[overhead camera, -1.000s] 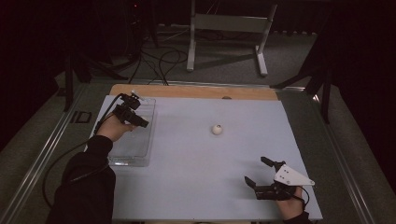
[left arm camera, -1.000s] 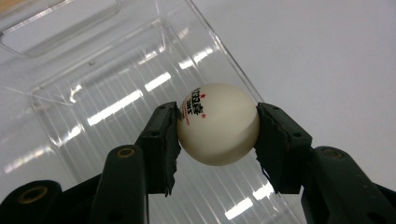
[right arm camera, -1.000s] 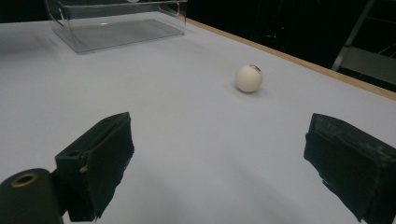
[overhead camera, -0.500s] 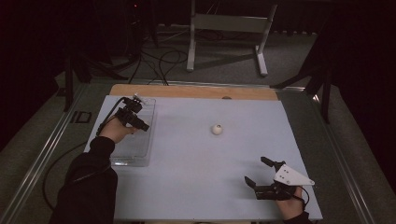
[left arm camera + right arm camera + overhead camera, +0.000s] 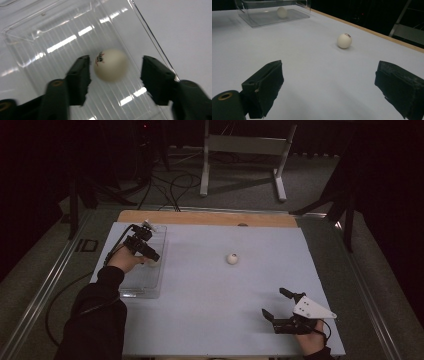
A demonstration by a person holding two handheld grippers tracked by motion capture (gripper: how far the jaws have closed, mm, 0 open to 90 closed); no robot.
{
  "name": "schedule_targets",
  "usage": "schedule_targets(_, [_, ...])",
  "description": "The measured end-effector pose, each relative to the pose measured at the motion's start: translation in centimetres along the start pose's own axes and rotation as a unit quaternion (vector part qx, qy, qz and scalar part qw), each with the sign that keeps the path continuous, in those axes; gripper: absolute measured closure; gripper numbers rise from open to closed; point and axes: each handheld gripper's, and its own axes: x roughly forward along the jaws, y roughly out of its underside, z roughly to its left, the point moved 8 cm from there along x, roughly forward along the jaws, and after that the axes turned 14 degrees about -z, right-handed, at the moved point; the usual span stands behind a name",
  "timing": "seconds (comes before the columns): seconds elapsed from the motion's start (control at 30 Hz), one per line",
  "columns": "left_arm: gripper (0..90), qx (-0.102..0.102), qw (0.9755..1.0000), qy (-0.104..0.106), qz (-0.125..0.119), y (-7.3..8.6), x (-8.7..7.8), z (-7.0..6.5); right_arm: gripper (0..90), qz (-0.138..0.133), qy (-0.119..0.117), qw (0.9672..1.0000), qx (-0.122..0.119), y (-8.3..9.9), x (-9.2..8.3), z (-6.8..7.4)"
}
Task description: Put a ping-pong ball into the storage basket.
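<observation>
Over the clear tray (image 5: 135,290), the left gripper (image 5: 113,75) lets go of a white ball (image 5: 111,65).

Its fingers (image 5: 78,75) have just been opening; the ball sits between them, untouched, inside the tray. The right gripper (image 5: 280,307) rests on the surface (image 5: 210,295), fingers wide apart around nothing, with a second ball (image 5: 232,258) well ahead.

Left gripper (image 5: 150,254) over clear tray (image 5: 131,289)

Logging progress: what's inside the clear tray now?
One white ball lies inside the clear tray, between the left gripper's just-opened jaws. The hand covers part of the tray floor.
</observation>
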Motion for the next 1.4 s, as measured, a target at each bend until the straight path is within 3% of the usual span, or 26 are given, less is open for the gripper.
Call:
schedule_targets(0.2, [15.8, -0.009, 0.9996, -0.027, -0.006, -0.4, -0.5, 0.3, 8.4, -0.001, 0.0, 1.0, -0.001, 0.0, 0.0, 0.0])
schedule_targets(0.43, [0.7, -0.014, 0.9995, -0.023, -0.013, -0.8, -1.2, 0.2, 8.4, -0.001, 0.001, 1.0, 0.0, 0.0, 0.0, 0.0])
schedule_targets(0.73, [0.3, -0.011, 0.9995, -0.003, -0.031, -1.6, -2.1, -0.7, 8.4, -0.001, 0.001, 1.0, 0.0, -0.1, 0.0, 0.0])
schedule_targets(1.4, [0.3, 0.025, 0.9984, 0.034, -0.038, -2.8, -2.9, -3.6, 8.4, -0.001, 0.0, 1.0, 0.0, 0.0, 0.0, 0.0])
